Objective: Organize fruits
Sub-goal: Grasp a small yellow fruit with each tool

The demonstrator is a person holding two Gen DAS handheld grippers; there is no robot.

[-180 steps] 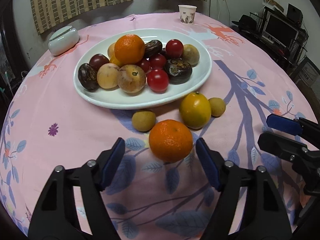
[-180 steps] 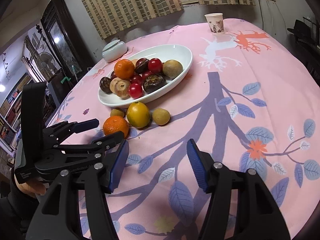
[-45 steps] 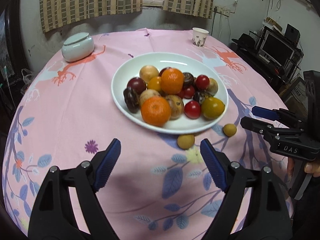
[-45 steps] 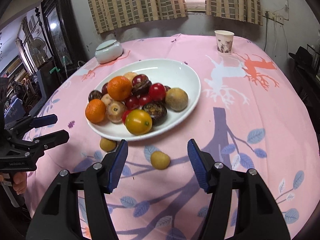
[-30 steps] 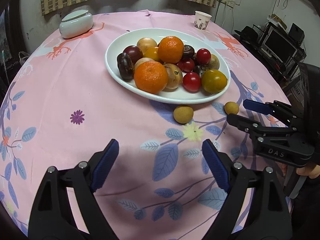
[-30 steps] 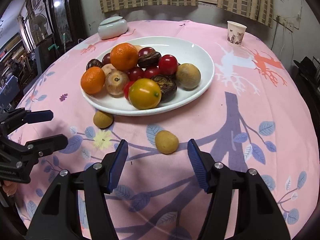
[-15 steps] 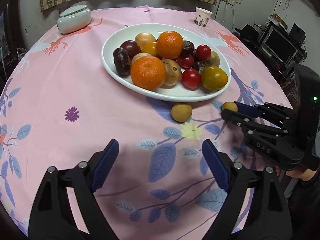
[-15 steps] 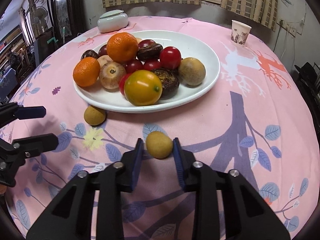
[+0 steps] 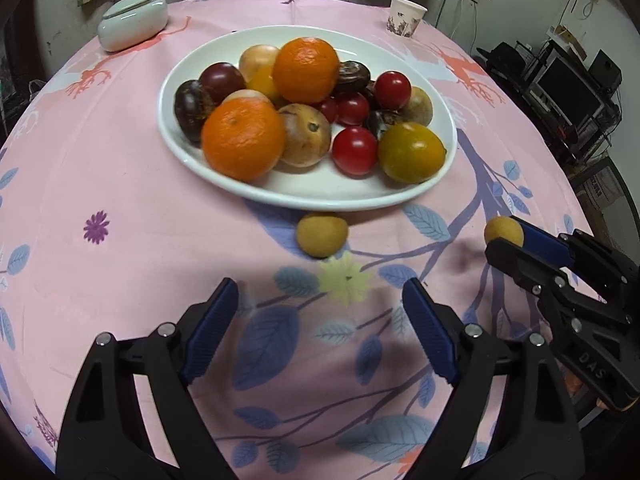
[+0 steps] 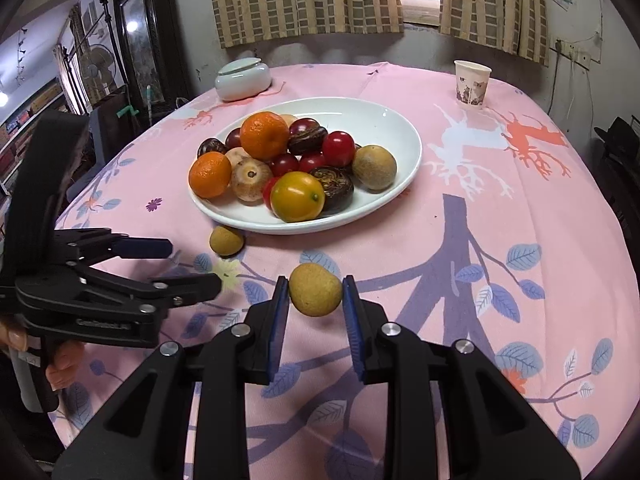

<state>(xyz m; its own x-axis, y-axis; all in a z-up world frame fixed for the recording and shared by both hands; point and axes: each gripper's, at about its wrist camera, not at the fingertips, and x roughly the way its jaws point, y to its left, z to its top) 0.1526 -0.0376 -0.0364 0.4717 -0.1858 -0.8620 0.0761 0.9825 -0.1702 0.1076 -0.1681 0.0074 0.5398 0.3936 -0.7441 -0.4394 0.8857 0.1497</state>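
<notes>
A white oval plate (image 9: 192, 148) (image 10: 404, 136) holds two oranges, red tomatoes, dark and tan fruits and a yellow-orange fruit (image 10: 297, 196). My right gripper (image 10: 315, 292) is shut on a small tan longan (image 10: 315, 289), lifted a little above the cloth; the longan also shows in the left wrist view (image 9: 503, 230). A second longan (image 9: 321, 234) (image 10: 226, 240) lies on the cloth just in front of the plate. My left gripper (image 9: 320, 322) is open and empty, a short way before that longan.
A pink patterned cloth covers the round table (image 9: 120, 220). A pale lidded dish (image 9: 132, 20) (image 10: 243, 74) stands at the back left, a paper cup (image 9: 406, 16) (image 10: 472, 84) at the back right. Shelves and electronics stand beyond the right edge.
My right gripper has lifted the tan longan off the cloth, still shut on it. My left gripper has edged closer to the other longan and stays open.
</notes>
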